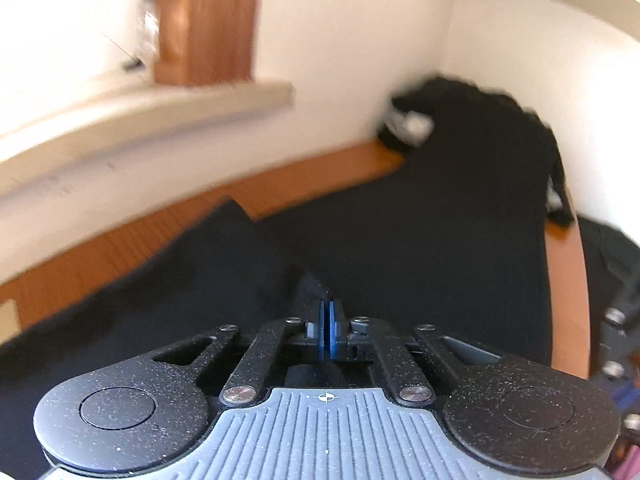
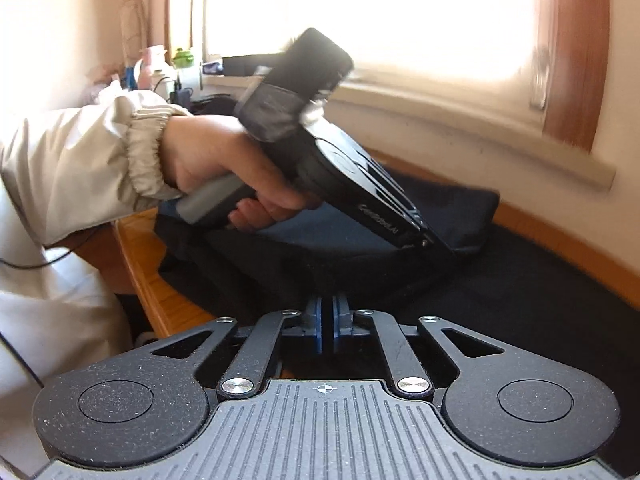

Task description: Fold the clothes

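Both grippers work a black garment (image 1: 420, 220) spread over a wooden table (image 1: 120, 248) set against a white wall beneath a window sill (image 1: 160, 120). The left gripper (image 1: 327, 320) has its blue-padded jaws pressed together, apparently pinching a raised ridge of the dark cloth just ahead of its tips. The right gripper (image 2: 327, 320) is likewise clenched, with black fabric bunched at its tips, though whether cloth is actually caught there cannot be told for certain. From the right wrist view, the person's left hand (image 2: 224, 168), in a pale jacket sleeve (image 2: 100, 168), angles its gripper down onto a thick doubled layer of fabric at the garment's left side. That layer suggests one fold is laid or being laid; the broad flat expanse to the right remains unfolded, so most folding appears still ahead.
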{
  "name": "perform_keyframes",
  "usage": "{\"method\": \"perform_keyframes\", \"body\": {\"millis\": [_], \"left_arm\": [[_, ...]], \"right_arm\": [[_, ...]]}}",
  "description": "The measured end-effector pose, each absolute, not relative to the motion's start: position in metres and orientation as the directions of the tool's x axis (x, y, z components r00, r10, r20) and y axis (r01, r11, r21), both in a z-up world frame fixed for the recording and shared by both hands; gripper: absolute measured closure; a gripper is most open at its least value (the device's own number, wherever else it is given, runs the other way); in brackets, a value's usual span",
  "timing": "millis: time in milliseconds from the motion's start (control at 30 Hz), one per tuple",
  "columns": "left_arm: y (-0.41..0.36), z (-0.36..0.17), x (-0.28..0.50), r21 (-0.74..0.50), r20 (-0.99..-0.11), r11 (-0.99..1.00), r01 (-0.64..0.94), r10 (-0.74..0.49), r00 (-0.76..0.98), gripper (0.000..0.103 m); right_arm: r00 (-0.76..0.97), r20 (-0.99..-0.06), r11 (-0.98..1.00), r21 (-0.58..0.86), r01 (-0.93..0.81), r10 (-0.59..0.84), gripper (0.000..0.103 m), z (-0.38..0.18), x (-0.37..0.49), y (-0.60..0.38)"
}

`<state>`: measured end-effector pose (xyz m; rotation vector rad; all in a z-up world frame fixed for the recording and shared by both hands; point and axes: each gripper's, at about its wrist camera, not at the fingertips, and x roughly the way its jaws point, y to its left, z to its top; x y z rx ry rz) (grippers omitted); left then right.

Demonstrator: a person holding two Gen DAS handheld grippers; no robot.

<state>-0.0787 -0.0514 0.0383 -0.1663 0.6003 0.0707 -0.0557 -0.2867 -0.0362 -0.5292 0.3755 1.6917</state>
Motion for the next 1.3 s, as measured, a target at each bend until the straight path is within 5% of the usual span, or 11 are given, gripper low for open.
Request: {"method": "perform_keyframes", "body": {"millis": [433,500,567,900,1033,1133,1300], "left_arm": [[-0.034,0.051,-0.084,-0.247,-0.52,0.963,-0.103,-0.042,0.853,0.1],[-0.033,0.054,-0.086,-0.265,-0.513,0.959,-0.097,-0.055,0.857,0.099],[-0.032,0.059,-0.091,-0.255,-0.501,0.963,-0.086,-0.055,0.863,0.099],[0.043,0.05,-0.163,-0.169,-0.464,0.973,-0.156,0.061,0.884,0.071],[0.075,0.033,-0.178,-0.223,-0.457,0.955,-0.193,0.073,0.887,0.07],[0.091,0.022,-0.18,-0.275,-0.468,0.939,-0.205,0.056,0.882,0.07],[0.105,0.016,-0.18,-0.322,-0.501,0.92,-0.225,0.036,0.865,0.07]], "right_arm": [[-0.059,-0.581,-0.151,-0.112,-0.982,0.812,0.099,-0.026,-0.087,-0.323],[-0.023,-0.555,-0.104,-0.116,-0.988,0.831,0.09,-0.026,-0.089,-0.323],[0.01,-0.542,-0.058,-0.108,-0.992,0.841,0.062,-0.033,-0.093,-0.318],[0.263,-0.441,0.308,0.032,-0.951,0.858,0.031,-0.069,-0.118,-0.291],[0.434,-0.398,0.475,0.006,-0.88,0.808,0.035,-0.079,-0.124,-0.284],[0.523,-0.34,0.568,0.042,-0.822,0.782,0.086,-0.068,-0.119,-0.302],[0.555,-0.419,0.588,-0.058,-0.807,0.719,0.085,-0.061,-0.133,-0.311]]}}
